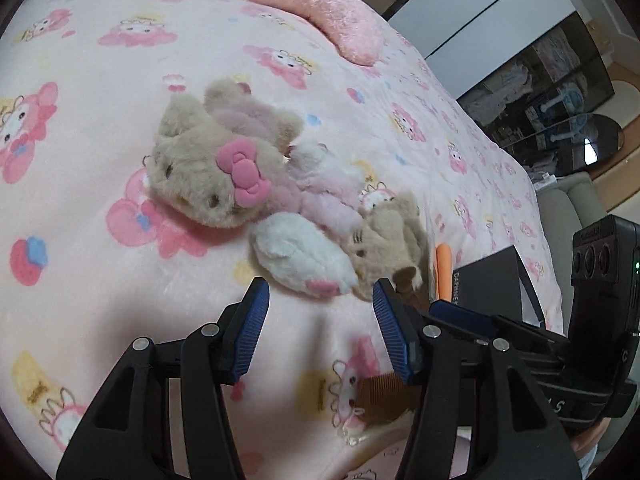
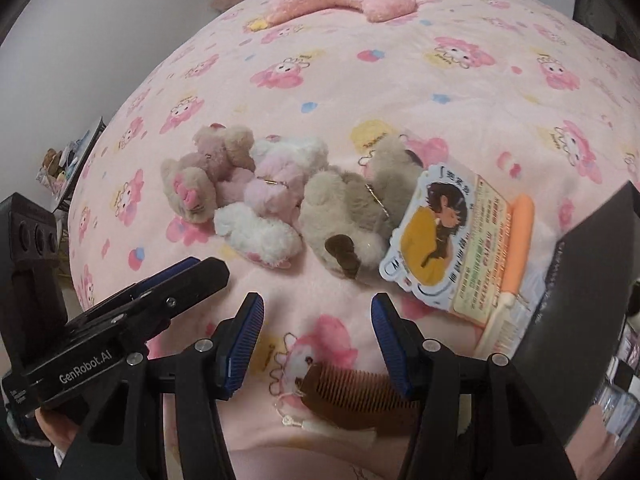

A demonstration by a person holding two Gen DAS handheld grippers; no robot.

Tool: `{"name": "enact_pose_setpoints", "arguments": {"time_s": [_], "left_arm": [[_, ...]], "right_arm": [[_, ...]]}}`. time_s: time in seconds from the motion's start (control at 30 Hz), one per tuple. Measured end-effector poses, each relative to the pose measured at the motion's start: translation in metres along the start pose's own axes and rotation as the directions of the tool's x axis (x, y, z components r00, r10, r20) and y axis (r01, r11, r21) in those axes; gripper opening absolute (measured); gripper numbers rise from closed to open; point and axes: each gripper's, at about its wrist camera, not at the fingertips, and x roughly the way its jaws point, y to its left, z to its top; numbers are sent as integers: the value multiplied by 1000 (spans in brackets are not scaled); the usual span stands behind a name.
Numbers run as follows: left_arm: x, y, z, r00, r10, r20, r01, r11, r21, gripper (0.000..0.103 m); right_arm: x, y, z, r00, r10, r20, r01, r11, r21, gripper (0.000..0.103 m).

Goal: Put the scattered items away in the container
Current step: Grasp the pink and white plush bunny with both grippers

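- The left gripper (image 1: 320, 312) stands with its jaws apart and nothing between the blue pads; bare blanket (image 1: 100, 300) shows through the gap, and the white plush (image 1: 296, 256) lies just beyond the fingertips.
- The right gripper (image 2: 318, 328) is likewise spread and empty, hanging above the wooden comb (image 2: 352, 390), which lies flat near its right finger.
- For the comb, I judge the best grip is across its solid spine, not the teeth, with the pads pressed into the soft blanket so that the lower edge gets under it.
- The plush toys sit in a touching cluster: the beige cat with a pink bow (image 1: 204, 176), the pink-and-white one (image 2: 276, 176) and the brown-bowed beige one (image 2: 352, 208). Pinching one body at its thickest part should avoid dragging its neighbours.
- The packaged orange comb (image 2: 516, 240) rests beside the cluster, against the black box (image 2: 592, 280).
- That box is probably the container, though its opening is out of view, so check before dropping anything.
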Motion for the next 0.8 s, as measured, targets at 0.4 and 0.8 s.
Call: {"name": "enact_pose_setpoints", "arguments": {"time_s": [0.4, 0.8], "left_arm": [[45, 21, 21, 995, -96, -29, 92, 989, -113, 39], [-18, -18, -9, 984, -179, 22, 180, 983, -41, 34]], "right_arm": [[53, 2, 30, 993, 60, -98, -61, 998, -7, 57], [-8, 8, -5, 974, 214, 71, -215, 976, 14, 33]]}}
